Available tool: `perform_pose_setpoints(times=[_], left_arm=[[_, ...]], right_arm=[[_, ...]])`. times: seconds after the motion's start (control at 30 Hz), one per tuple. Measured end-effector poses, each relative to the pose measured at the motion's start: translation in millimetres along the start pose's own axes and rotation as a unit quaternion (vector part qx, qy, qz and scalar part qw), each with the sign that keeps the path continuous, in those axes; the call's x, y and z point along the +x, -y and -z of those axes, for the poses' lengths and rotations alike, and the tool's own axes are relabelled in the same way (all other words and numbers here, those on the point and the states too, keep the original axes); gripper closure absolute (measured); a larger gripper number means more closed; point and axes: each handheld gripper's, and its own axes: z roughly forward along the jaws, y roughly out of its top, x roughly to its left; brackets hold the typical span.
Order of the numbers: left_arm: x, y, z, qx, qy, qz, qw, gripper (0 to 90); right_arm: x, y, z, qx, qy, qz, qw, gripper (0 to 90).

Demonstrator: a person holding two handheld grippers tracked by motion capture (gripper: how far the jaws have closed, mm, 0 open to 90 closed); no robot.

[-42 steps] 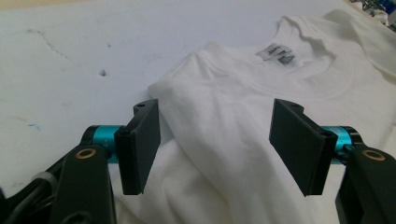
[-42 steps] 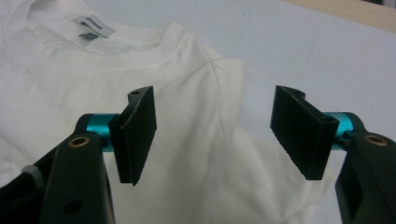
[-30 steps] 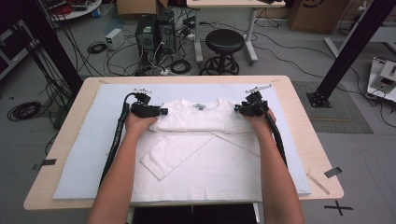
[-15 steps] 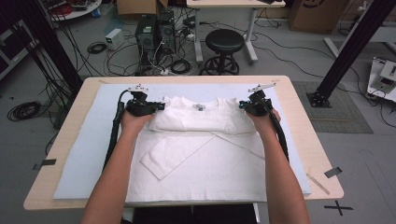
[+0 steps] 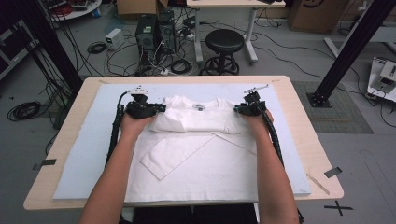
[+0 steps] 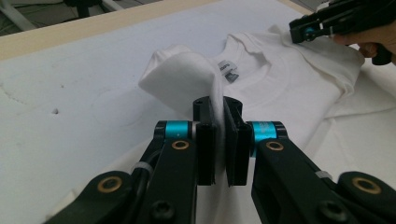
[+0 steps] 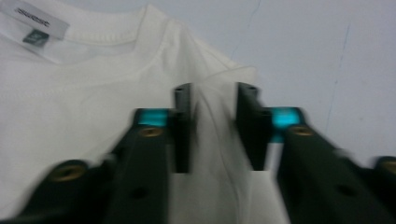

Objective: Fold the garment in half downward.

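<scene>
A white T-shirt (image 5: 201, 140) lies flat on the pale mat, its collar toward the far edge and one sleeve folded across the body. My left gripper (image 5: 158, 108) is at the shirt's left shoulder. In the left gripper view it (image 6: 218, 119) is shut on a raised fold of shoulder cloth (image 6: 182, 77). My right gripper (image 5: 239, 110) is at the right shoulder. Its jaws (image 7: 215, 109) have just been opening and stand apart, with a ridge of the shirt (image 7: 84, 93) loose between them. The right gripper (image 6: 310, 25) also shows far off in the left gripper view.
The mat (image 5: 84, 154) covers most of a wooden table (image 5: 299, 107). Black tape pieces (image 5: 332, 171) lie near the table's right and left edges. On the floor beyond the table stand a black stool (image 5: 225, 44), computer cases (image 5: 154, 32) and cables.
My left gripper has closed on the shoulder cloth and raised it slightly. The right hand moved a little outward, then came back to the right shoulder.
</scene>
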Motion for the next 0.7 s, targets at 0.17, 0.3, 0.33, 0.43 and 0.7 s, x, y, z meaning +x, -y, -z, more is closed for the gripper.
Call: perform_pose_setpoints(times=[0.17,0.3,0.33,0.43,0.7], left_arm=[[1.1,0.9,4.9,-0.003,-0.001,-0.001,1.0000,84.4],[-2.5,0.2,9.9,-0.011,-0.001,-0.005,0.9999,84.4],[-4.0,0.3,11.5,-0.014,0.001,-0.006,0.9999,84.3],[-9.0,1.1,18.8,-0.022,0.004,-0.012,0.9997,84.4],[-18.0,8.4,37.0,-0.030,0.019,-0.025,0.9991,84.4]], right_arm=[[3.9,-1.9,10.8,-0.023,0.005,0.008,0.9997,87.4],[5.8,-3.1,19.2,-0.035,0.003,0.014,0.9993,87.4],[9.1,-2.6,34.9,-0.058,-0.001,0.020,0.9981,87.4],[12.3,0.3,50.0,-0.077,-0.007,0.028,0.9966,87.4],[23.0,18.5,85.5,-0.118,-0.036,0.047,0.9913,87.4]])
